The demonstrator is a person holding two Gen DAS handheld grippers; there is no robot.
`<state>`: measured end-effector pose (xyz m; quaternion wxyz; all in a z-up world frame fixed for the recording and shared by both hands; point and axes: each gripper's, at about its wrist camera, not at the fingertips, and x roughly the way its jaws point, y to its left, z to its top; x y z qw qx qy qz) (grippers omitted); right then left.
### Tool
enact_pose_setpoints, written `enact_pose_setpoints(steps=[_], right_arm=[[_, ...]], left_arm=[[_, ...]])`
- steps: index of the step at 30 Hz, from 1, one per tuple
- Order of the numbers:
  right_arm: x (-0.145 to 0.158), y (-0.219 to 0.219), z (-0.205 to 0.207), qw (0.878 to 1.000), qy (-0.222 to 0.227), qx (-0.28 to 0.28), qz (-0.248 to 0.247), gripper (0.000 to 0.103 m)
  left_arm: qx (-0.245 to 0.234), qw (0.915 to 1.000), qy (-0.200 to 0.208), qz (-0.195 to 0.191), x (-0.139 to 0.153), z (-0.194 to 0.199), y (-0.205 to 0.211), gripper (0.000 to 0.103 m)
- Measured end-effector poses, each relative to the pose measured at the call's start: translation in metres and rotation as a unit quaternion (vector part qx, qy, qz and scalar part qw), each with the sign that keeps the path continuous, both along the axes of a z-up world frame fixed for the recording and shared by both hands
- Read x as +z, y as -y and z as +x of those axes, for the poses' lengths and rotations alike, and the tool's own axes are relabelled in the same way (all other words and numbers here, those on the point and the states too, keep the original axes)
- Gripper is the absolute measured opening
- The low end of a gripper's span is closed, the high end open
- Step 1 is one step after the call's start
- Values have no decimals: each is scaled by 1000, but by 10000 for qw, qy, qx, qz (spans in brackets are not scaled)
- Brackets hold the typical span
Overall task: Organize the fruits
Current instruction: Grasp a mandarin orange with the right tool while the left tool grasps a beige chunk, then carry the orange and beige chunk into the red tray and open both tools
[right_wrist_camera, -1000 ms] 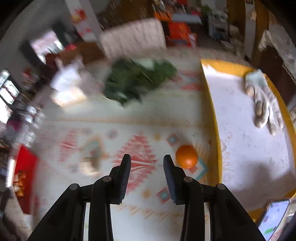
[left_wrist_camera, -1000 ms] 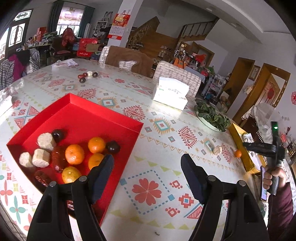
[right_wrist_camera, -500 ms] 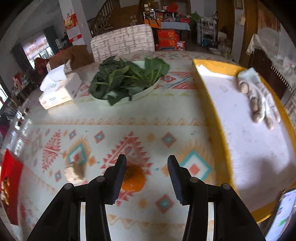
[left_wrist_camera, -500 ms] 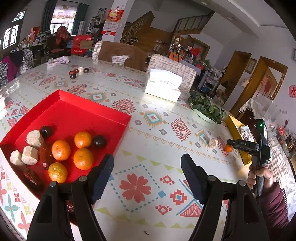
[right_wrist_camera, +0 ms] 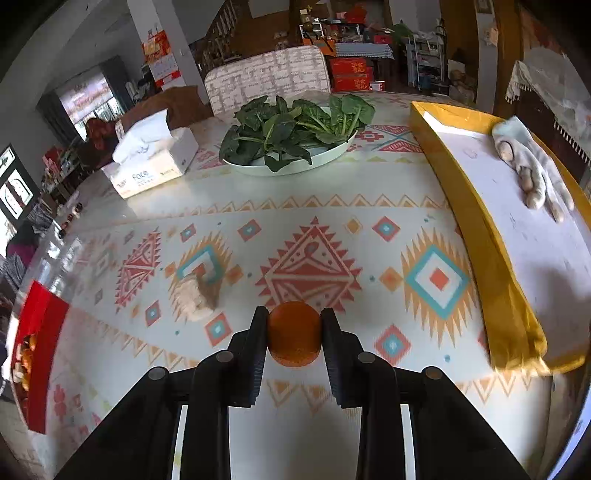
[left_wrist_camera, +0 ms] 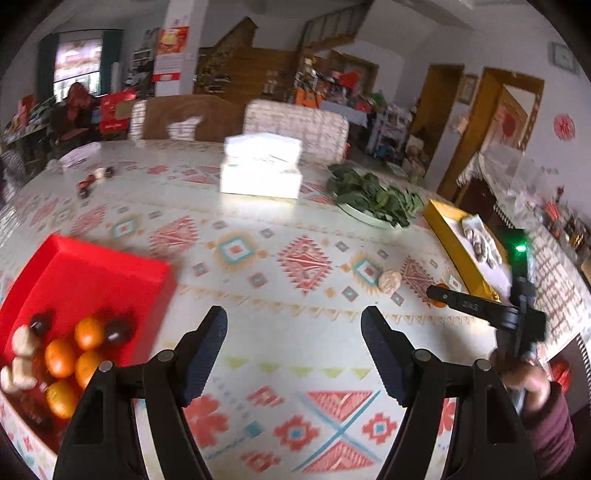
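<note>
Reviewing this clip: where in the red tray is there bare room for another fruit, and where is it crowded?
The red tray is bare across its far half, toward the tissue box. Its near corner is crowded with oranges, dark fruits and pale chunks. The right gripper is shut on an orange.

Home dining room: table [left_wrist_camera: 280, 229], chairs [left_wrist_camera: 295, 122], staircase [left_wrist_camera: 332, 22]

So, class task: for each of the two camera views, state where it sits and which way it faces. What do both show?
Left wrist: on the left gripper, looking down across the table; open fingers, the person's right hand.
Right wrist: on the right gripper, facing down-forward, shut on the orange.
Shared: tissue box, plate of greens, red tray, yellow tray.
</note>
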<state>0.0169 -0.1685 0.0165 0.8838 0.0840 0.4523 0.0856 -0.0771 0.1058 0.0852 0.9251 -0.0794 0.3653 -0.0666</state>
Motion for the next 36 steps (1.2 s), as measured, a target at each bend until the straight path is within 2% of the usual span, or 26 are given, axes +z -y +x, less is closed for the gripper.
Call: enact_pose_setpoints(steps=[6,9,16,18,19,20,25,28,32,36], right_arm=[[8,12,-13,9996,208,-118,131,31],[5,23,-9,9993,130,-226,269,31],[5,41,-6,9982,122,-364,458,31],[5,40,-5,9983,122,-331,464,31],[5,39,-5,9984,127,-316,452,31],[5,38,-5,9985,133,-299,428,31],[5,29,-5,9993,177,-212,269,31],[4,27,-7,9993,226,-182,228,31],[4,22,-8,9991,289,-70,297,31],[7,12,-14,9982,396,146,417,31]], left_arm=[[-709,9974,-147,52,-21,53,60,74],[-855,9958,-312,45,-37,78,85,66],[-976,9923,-639,418,-73,124,131,66],[-957,9918,-684,508,-77,129,137,61],[-992,9916,-685,470,-76,129,138,43],[-1017,9913,-703,446,-75,129,137,26],[-901,9928,-647,459,-71,123,129,26],[-738,9953,-599,189,-61,109,108,26],[-450,9985,-305,-46,-33,70,66,26],[125,9996,42,-255,-10,18,4,26]])
